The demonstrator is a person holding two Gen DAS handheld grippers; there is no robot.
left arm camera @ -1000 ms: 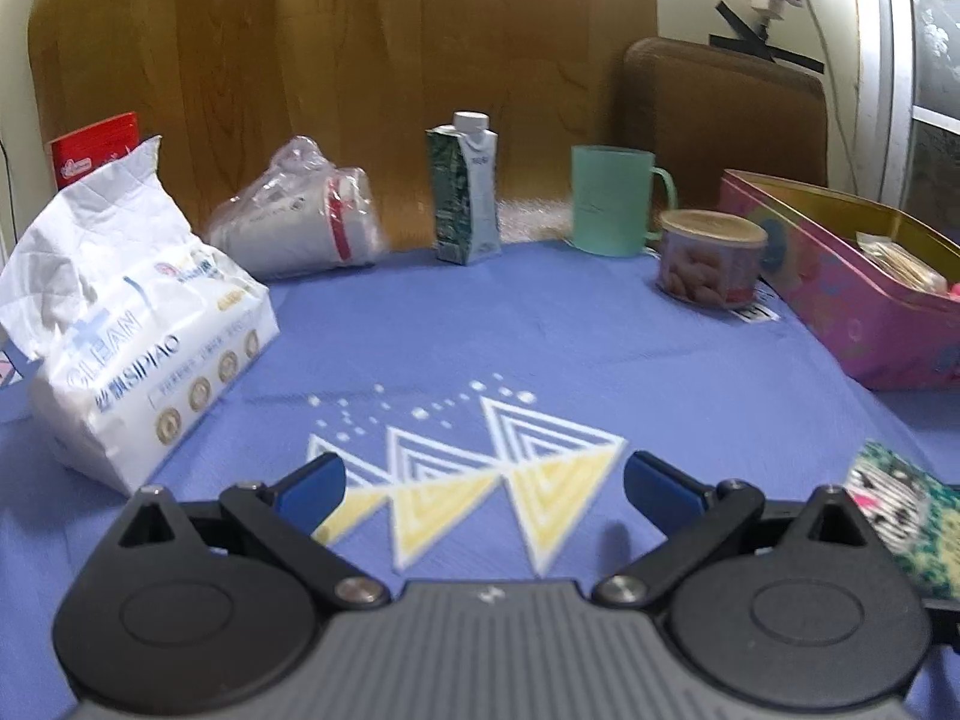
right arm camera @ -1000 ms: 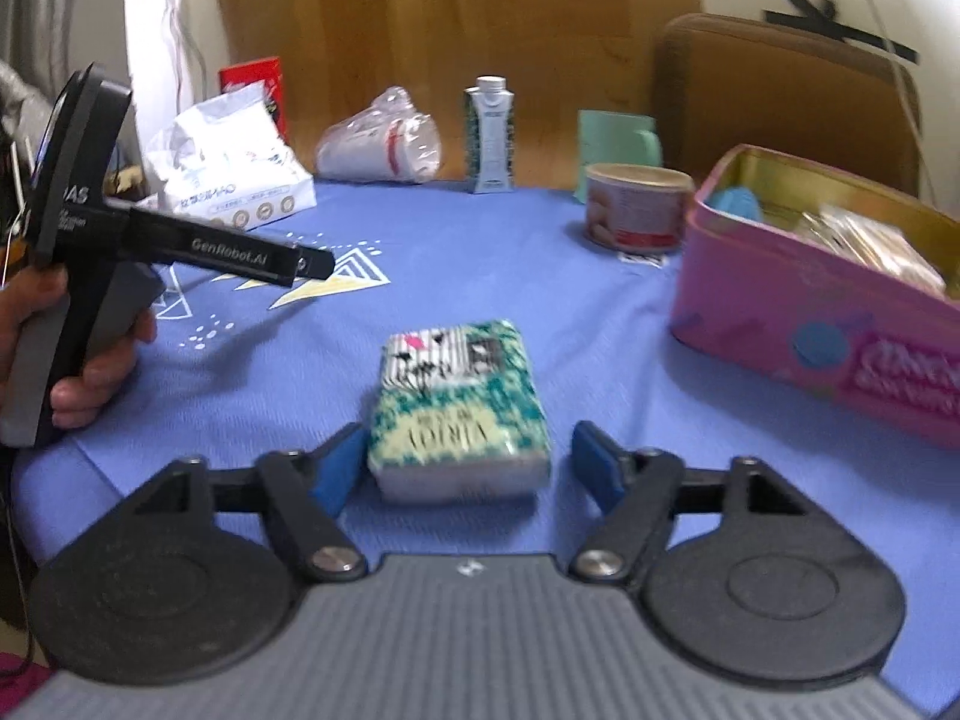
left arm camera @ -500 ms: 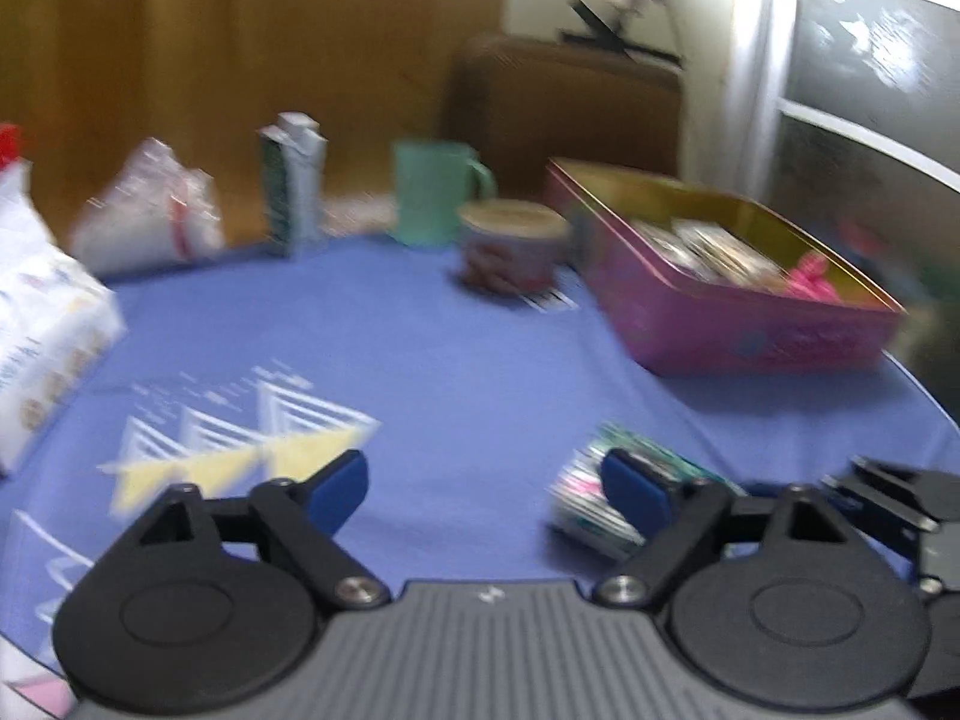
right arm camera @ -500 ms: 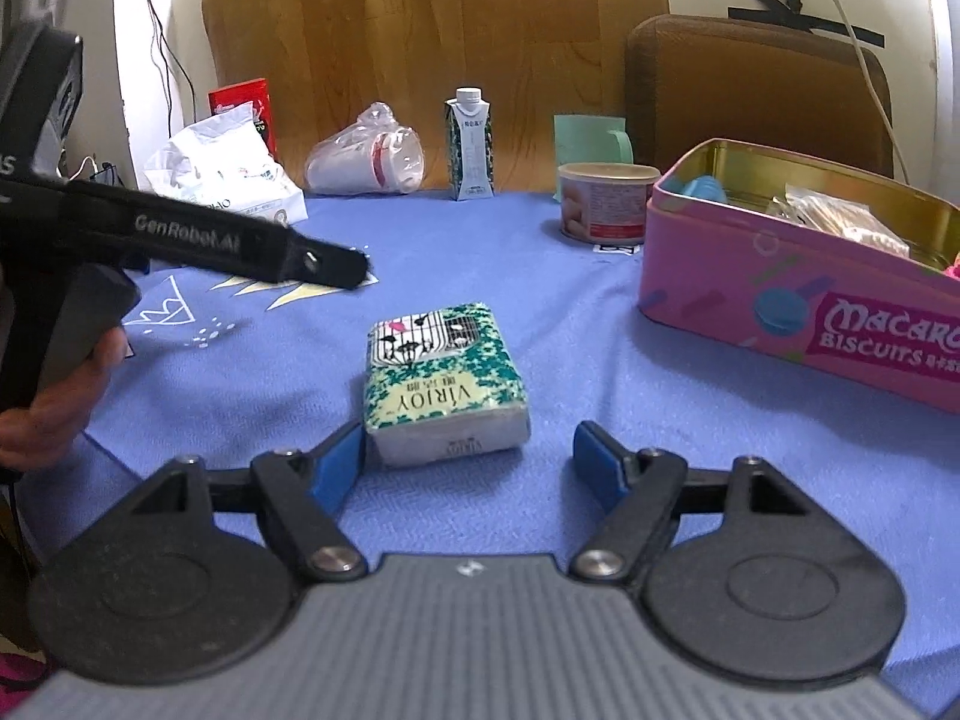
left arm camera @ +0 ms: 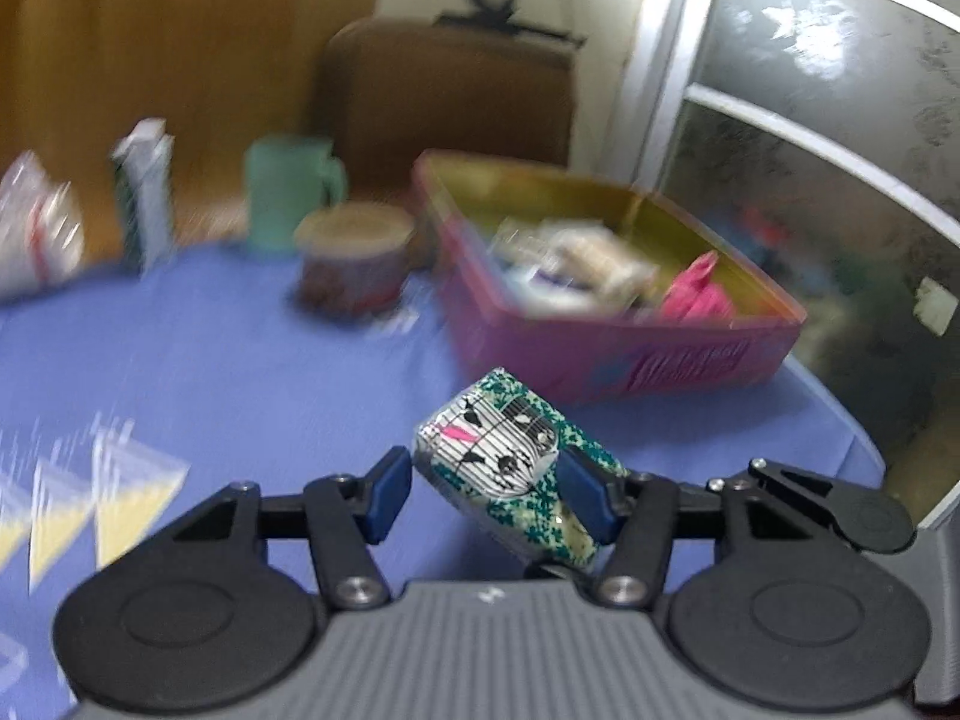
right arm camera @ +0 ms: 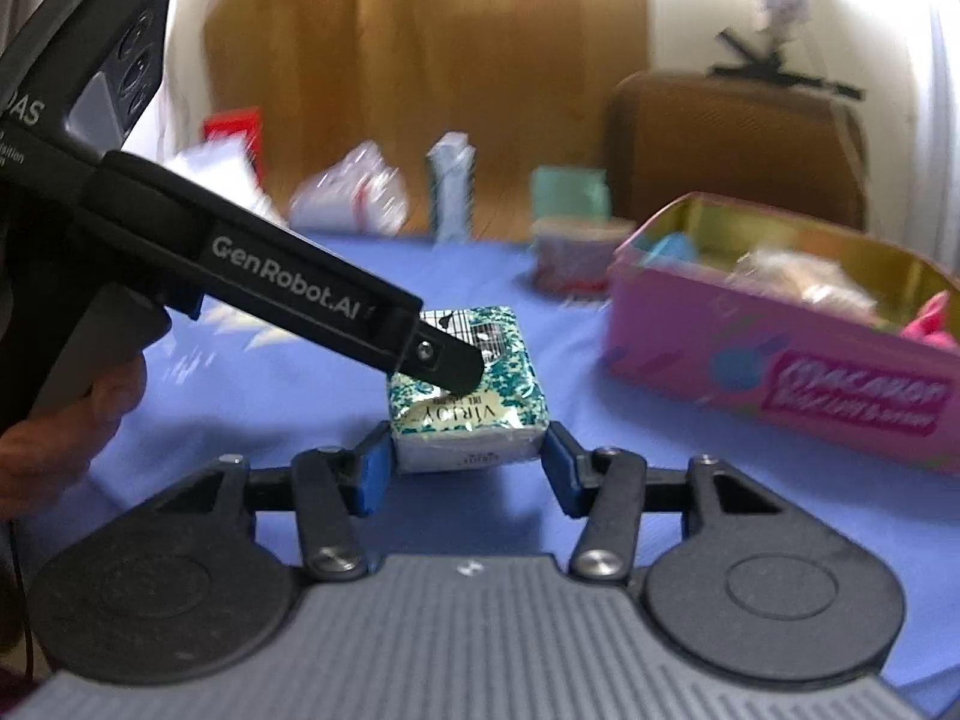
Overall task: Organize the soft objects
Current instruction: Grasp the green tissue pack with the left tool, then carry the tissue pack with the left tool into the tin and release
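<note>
- The left gripper (left arm camera: 486, 495) is closing its jaws with the tissue pack (left arm camera: 510, 468) between them; the blue pads sit at the pack's two sides, the right one against the wrapper, but motion blur hides whether the left one presses yet.
- The right gripper (right arm camera: 465, 465) is closing as well, its blue pads at the two near corners of the same tissue pack (right arm camera: 468, 402); whether they press on it cannot be told.
- The pack, white and green with a birdcage print, lies on the blue tablecloth (right arm camera: 300, 396), in front of the pink tin and apart from it.
- In the right wrist view the left gripper's black finger (right arm camera: 444, 360) slants down from the upper left and its tip lies over the top of the pack.
- A hand (right arm camera: 66, 420) grips that tool's handle at the left edge.
- In the left wrist view the right gripper's black linkage (left arm camera: 828, 504) shows beside the pack on the right.
- The pink tin (left arm camera: 600, 354) stands open beyond the pack, with wrapped packets and something bright pink inside.
- Further back stand a round tub (left arm camera: 354, 258), a green mug (left arm camera: 288, 192), a small carton (left arm camera: 144, 186) and a bag of paper cups (left arm camera: 36, 234), all blurred.
- A brown chair back (right arm camera: 732, 144) rises behind the table.
</note>
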